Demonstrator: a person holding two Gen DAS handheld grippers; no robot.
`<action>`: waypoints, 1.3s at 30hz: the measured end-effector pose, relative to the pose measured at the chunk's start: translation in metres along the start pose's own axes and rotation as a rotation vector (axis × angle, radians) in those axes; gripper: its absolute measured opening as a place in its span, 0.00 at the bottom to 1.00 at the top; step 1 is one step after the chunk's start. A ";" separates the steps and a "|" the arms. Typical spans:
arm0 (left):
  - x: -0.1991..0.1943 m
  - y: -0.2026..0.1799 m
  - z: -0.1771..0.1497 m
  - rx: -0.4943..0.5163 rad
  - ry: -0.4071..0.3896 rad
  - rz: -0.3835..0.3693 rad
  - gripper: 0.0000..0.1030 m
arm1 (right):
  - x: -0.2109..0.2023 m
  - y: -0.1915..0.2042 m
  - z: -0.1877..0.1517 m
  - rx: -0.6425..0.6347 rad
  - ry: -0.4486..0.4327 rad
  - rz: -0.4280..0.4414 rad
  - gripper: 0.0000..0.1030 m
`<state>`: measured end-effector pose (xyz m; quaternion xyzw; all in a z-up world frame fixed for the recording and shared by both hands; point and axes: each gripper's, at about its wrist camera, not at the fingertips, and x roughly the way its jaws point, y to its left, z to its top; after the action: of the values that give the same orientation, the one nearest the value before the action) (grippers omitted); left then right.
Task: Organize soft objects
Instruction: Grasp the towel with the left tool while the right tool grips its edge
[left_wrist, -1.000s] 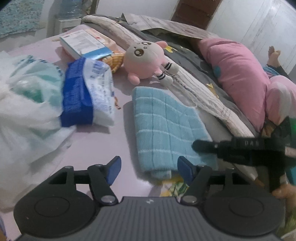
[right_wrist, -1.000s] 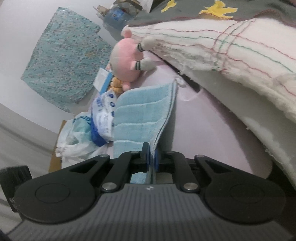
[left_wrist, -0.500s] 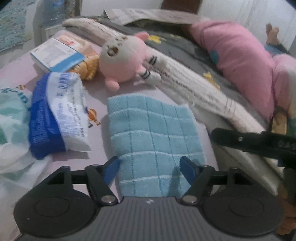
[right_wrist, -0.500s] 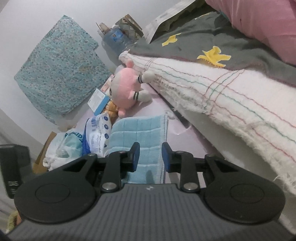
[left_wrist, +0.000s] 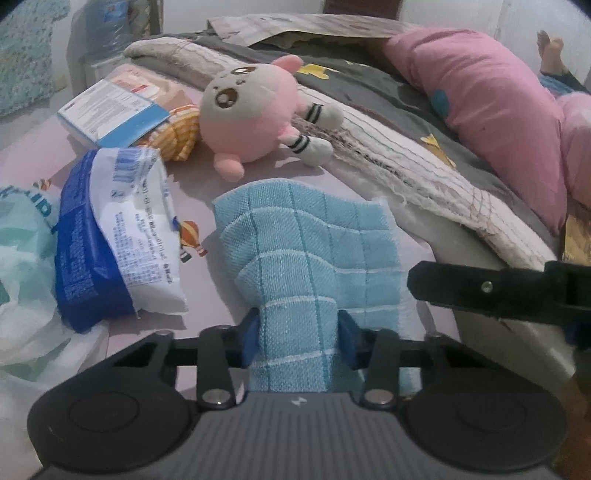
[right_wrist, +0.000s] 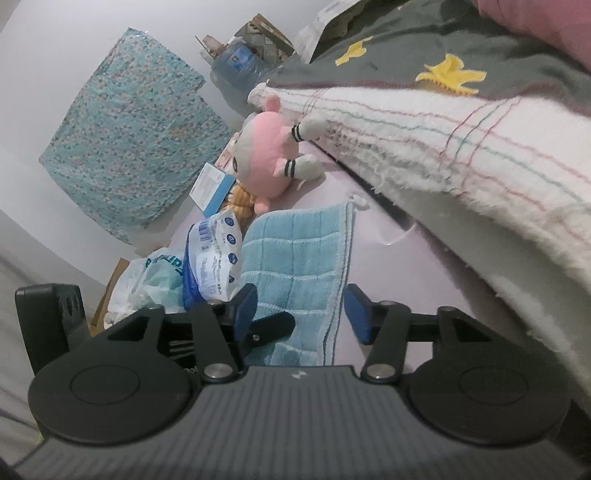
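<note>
Left wrist view, left to right: a white plastic bag (left_wrist: 26, 266) at 9 o'clock, then a blue-and-white wipes pack (left_wrist: 114, 236). A pink plush toy (left_wrist: 255, 118) lies at 12 o'clock. The blue checked towel (left_wrist: 314, 251) lies at centre on the pink sheet (left_wrist: 207, 302). The left gripper (left_wrist: 298, 334) is closing; its blue pads pinch a bunched towel fold. The right gripper (right_wrist: 301, 312) is opening, jaws spread moderately over the towel's near edge; pad contact appears absent, though the view is steep. A pink pillow (left_wrist: 491, 122) lies at 2 o'clock.
</note>
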<state>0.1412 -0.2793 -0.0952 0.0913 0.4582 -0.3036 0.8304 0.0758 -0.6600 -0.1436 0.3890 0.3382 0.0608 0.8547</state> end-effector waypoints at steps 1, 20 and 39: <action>0.000 0.003 0.001 -0.018 -0.001 -0.009 0.35 | 0.003 0.000 0.000 0.008 0.004 0.003 0.53; -0.056 0.043 -0.024 -0.254 -0.118 -0.319 0.27 | 0.026 0.004 -0.002 0.193 0.099 0.180 0.60; -0.083 0.032 -0.042 -0.174 -0.127 -0.486 0.30 | 0.035 0.017 -0.007 0.299 0.157 0.435 0.68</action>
<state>0.0976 -0.2009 -0.0546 -0.1125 0.4382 -0.4587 0.7648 0.1011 -0.6315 -0.1538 0.5683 0.3172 0.2222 0.7260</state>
